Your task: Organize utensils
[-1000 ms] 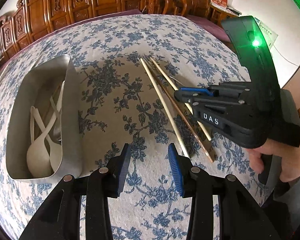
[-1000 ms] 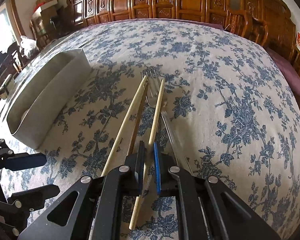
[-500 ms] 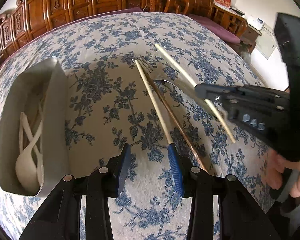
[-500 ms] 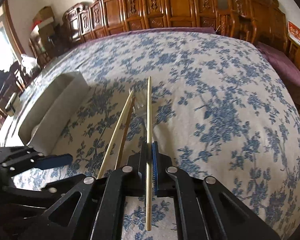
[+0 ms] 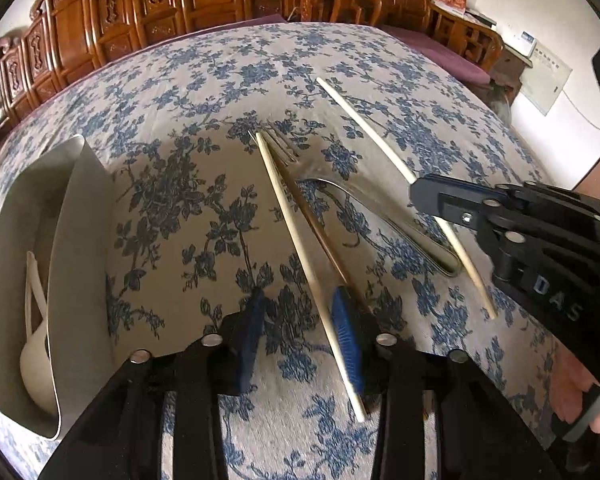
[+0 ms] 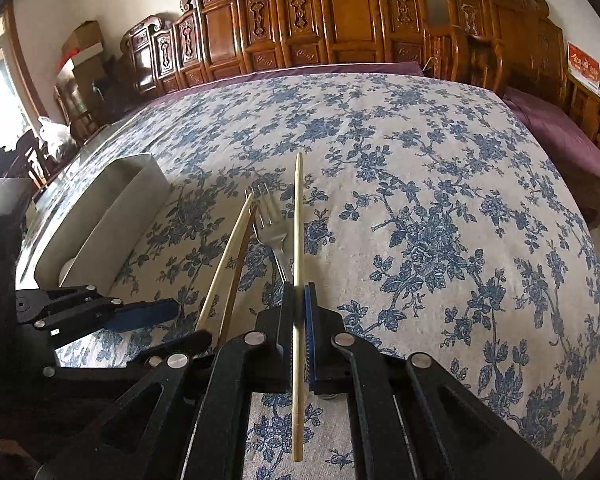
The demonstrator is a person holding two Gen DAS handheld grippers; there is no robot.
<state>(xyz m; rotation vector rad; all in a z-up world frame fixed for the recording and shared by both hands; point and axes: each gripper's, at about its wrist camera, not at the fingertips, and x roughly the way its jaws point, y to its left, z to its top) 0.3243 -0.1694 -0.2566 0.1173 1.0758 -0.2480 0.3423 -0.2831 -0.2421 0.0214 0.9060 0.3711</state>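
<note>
My right gripper (image 6: 299, 300) is shut on a pale chopstick (image 6: 298, 220), held off the cloth and pointing away from me. In the left wrist view that chopstick (image 5: 364, 124) sticks out of the right gripper (image 5: 424, 196). A second pale chopstick (image 5: 296, 232) lies on the tablecloth beside a brown chopstick (image 5: 324, 236) and a metal fork (image 5: 380, 208). My left gripper (image 5: 300, 324) is low over them. Its jaws are closing with the pale chopstick between them, close to the right pad (image 5: 346, 332); the left pad stands apart.
A steel tray (image 5: 80, 240) with white spoons (image 5: 36, 360) stands at the left of the table; it shows in the right wrist view as the tray (image 6: 112, 208). Carved wooden chairs line the far edge. A person's hand (image 5: 572, 396) holds the right gripper.
The right gripper has lifted its chopstick off the cloth and swung it straight. The left gripper has moved forward and down over the other pale chopstick, and its jaws have narrowed.
</note>
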